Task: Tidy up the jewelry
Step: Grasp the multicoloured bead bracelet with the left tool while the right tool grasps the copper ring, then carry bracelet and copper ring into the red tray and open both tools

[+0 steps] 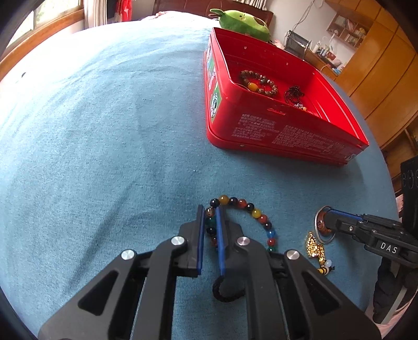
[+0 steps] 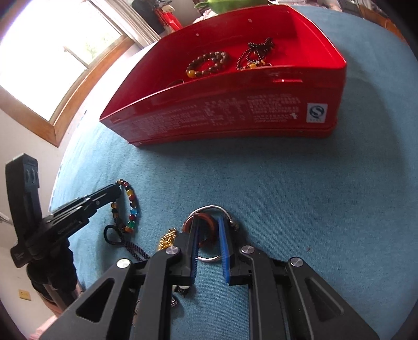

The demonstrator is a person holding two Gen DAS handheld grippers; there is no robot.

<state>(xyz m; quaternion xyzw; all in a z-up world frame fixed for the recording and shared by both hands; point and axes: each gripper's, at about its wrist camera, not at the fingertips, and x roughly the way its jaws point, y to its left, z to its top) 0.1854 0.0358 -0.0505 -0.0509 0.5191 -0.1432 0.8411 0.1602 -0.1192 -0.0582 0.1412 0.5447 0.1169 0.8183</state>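
On the blue bedspread (image 1: 104,130) two pieces are being picked up at once. The left gripper (image 1: 210,222) is clamped on the near-left arc of a multicoloured bead bracelet (image 1: 257,213): round glossy beads in amber, dark blue, red-brown, yellow, clear blue and green, strung in a loop that curves up past the fingertips and back down the right side of the fingers. A black braided cord loop (image 1: 227,290) lies under the right finger, close to its base.

The right gripper (image 2: 209,225) has its fingers nearly together around a brown-red ring (image 2: 209,222) that sits inside a silver metal ring (image 2: 209,208). The left finger stands inside both rings, and the brown band seems pinched between the pads, though the exact contact is hard to see. The silver ring shows beyond the fingertips and again between the finger bases.

Just left of the right gripper's left finger lies a gold filigree charm (image 1: 316,245), with a small yellow-and-black bee bead (image 1: 325,270) below it, nearer the person.

Well beyond both sets of fingertips stands the open red tin (image 1: 261,130), printed with pale text on its side. Inside it lie a brown wooden-bead bracelet (image 1: 258,83) with one amber bead and a dark fine-bead necklace (image 1: 294,95), side by side. A green plush toy (image 1: 243,22) sits behind the tin.
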